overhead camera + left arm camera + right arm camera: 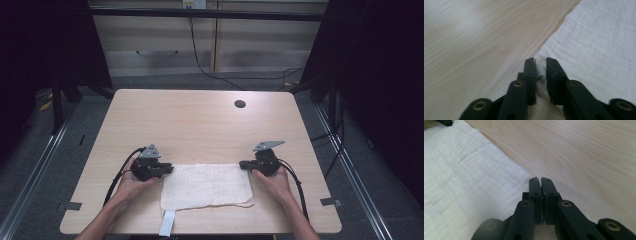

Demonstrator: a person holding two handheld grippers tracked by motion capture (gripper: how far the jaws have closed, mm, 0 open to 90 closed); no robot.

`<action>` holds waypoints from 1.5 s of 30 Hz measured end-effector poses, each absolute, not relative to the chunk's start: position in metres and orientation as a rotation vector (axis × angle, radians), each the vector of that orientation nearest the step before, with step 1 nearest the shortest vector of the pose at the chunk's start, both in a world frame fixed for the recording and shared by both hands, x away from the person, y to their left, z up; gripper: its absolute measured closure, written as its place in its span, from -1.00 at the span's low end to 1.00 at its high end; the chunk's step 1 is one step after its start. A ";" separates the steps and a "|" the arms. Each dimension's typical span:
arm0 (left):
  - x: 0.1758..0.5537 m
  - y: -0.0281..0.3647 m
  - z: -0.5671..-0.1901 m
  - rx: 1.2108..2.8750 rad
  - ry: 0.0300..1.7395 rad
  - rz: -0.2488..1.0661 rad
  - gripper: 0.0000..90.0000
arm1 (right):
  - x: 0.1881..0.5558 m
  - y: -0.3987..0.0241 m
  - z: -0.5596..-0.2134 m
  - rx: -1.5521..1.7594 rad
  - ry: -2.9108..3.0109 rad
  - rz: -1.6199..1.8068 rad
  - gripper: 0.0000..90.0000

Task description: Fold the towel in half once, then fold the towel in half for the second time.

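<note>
Gripping the white cloth [206,186] at its two far corners, both grippers stood low over the near half of the table [200,120]. The cloth lay flat and spread out close to the near edge, roughly centred between the left and right edges, with its near hem slightly uneven. A strip of white tape [168,223] sat on the near edge just below the cloth's near-left corner.

The left gripper [169,169] was at the far-left corner of the cloth. In the left gripper view its jaws stood narrow, with a pinch of fabric edge [540,75] caught between them. The right gripper [243,164] was at the far-right corner. In the right gripper view its jaws were pressed almost fully together at the cloth's edge [499,170]; the fabric between them was very thin and hard to make out, so the hold there was judged probable rather than certain.

Status, as judged: both far corners had been taken, which completed the grasping stage. The cloth remained unfolded and unlifted, so any folding or carrying was still to be done.

Farther off, the table was bare wood up to a round cable hole [240,104] near the far edge.
</note>
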State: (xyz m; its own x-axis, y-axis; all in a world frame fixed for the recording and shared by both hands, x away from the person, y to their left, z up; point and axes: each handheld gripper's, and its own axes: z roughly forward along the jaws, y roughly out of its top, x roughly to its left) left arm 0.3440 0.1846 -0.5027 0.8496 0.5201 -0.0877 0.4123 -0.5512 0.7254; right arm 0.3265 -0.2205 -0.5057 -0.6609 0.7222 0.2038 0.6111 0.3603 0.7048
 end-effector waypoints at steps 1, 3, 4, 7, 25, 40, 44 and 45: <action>0.344 0.184 -0.503 2.228 0.674 0.172 0.86 | 0.327 -0.220 -0.505 1.214 2.472 1.189 0.95; 0.344 0.185 -0.503 2.224 0.687 0.157 0.87 | 0.326 -0.220 -0.505 1.220 2.468 1.194 0.95; 0.344 0.186 -0.503 2.218 0.689 0.152 0.87 | 0.326 -0.221 -0.504 1.225 2.458 1.211 0.96; 0.345 0.186 -0.503 2.215 0.700 0.147 0.88 | 0.325 -0.224 -0.499 1.225 2.430 1.252 0.95; 0.344 0.186 -0.503 2.208 0.725 0.151 0.88 | 0.308 -0.215 -0.474 1.106 2.390 1.387 0.96; 0.339 0.187 -0.504 2.194 0.760 0.196 0.88 | 0.274 -0.202 -0.459 0.970 2.436 1.439 0.96; 0.338 0.186 -0.503 2.200 0.763 0.213 0.88 | 0.263 -0.203 -0.459 0.963 2.446 1.434 0.96; 0.338 0.186 -0.503 2.200 0.764 0.214 0.88 | 0.262 -0.203 -0.459 0.962 2.446 1.432 0.96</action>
State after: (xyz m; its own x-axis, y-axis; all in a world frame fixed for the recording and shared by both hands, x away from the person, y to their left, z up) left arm 0.3380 0.1858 -0.5034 0.8049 0.5866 -0.0891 0.4550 -0.5139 0.7272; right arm 0.2617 -0.2031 -0.4591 -0.7835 0.5932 0.1854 0.4521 0.3393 0.8249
